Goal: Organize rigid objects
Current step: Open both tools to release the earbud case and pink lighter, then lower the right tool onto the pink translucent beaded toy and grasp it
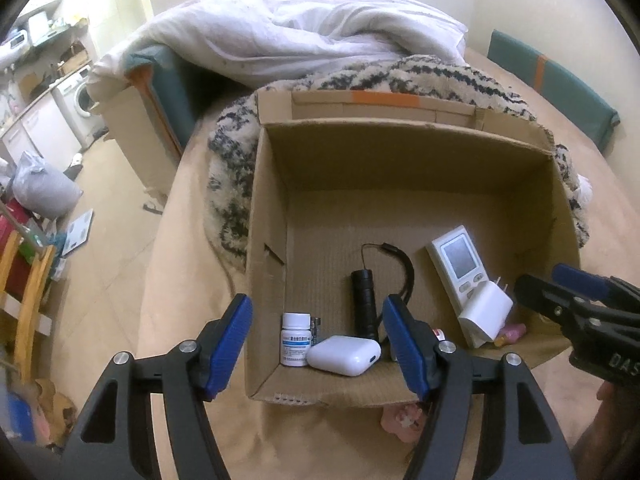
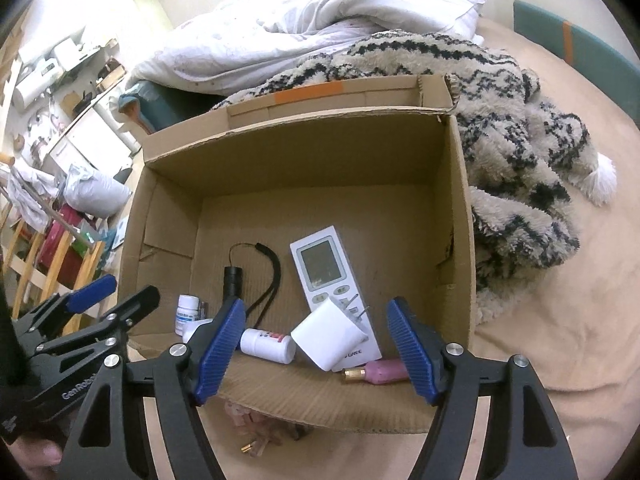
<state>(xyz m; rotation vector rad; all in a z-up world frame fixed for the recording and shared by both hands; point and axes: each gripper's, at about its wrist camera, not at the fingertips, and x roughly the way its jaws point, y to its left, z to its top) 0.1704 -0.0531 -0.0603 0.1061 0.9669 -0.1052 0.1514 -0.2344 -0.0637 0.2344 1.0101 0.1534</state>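
An open cardboard box [image 1: 400, 152] [image 2: 304, 148] stands on the bed. Inside lie a white remote [image 1: 458, 262] [image 2: 326, 270], a white charger plug [image 1: 486, 312] [image 2: 330, 334], a black flashlight with strap [image 1: 364, 300] [image 2: 233, 280], an upright white pill bottle [image 1: 295, 338] [image 2: 187, 312], a white earbud case [image 1: 344, 354], a lying white bottle [image 2: 267, 345] and a pink tube [image 2: 378, 374]. My left gripper [image 1: 318, 346] is open and empty over the box's near left corner. My right gripper [image 2: 316, 348] is open and empty above the plug.
A shaggy black-and-cream blanket [image 2: 520, 148] and a white duvet [image 1: 288, 28] lie behind the box. A pink item [image 1: 400, 420] [image 2: 256, 420] lies on the beige sheet before the box. A teal headboard [image 1: 560, 76] is at right. Cluttered floor and wooden rack [image 1: 28, 280] at left.
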